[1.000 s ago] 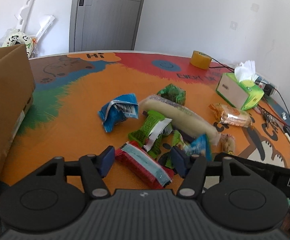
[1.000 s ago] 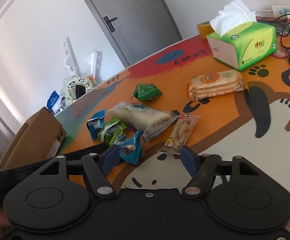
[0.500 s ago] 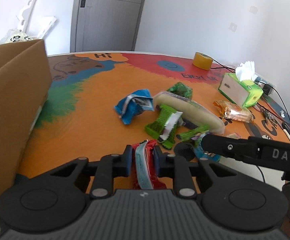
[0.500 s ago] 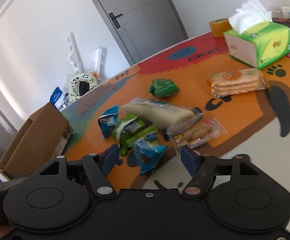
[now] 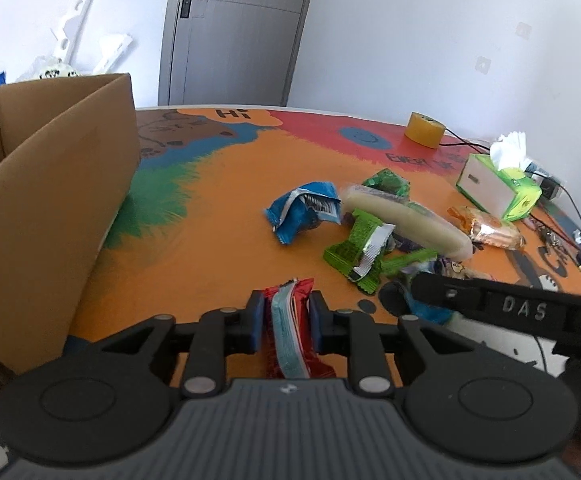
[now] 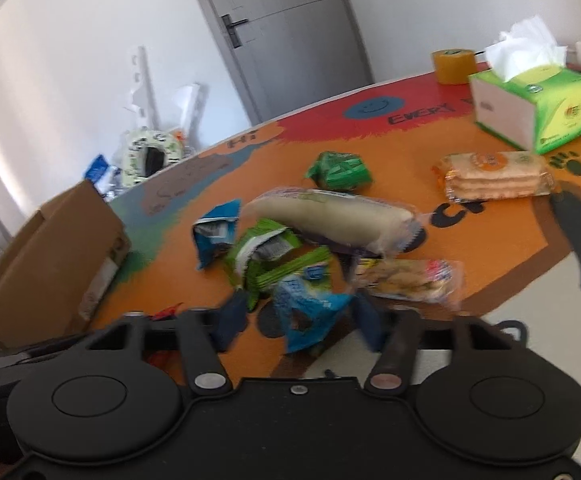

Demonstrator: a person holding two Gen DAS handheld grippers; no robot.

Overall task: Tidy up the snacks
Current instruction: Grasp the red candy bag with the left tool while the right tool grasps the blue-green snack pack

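Left wrist view: left tongs [image 5: 283, 315] clenched on red snack packet [image 5: 290, 328], lifted for cardboard box [image 5: 50, 200] | right tongs [image 6: 298, 316] released around blue snack packet [image 6: 308, 312] on desk [image 5: 218, 216]

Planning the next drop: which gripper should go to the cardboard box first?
Left. The left gripper is shut on the red snack packet, with the cardboard box on its side. The right gripper only straddles the blue snack packet.

Both views look forward from low over the table [image 5: 226, 200], each across its own gripper. The left one sits near the box [image 5: 50, 200]; the right one is tilted. Both share the snack pile [image 6: 310, 240], tissue box [image 6: 530, 108] and door [image 5: 230, 32].
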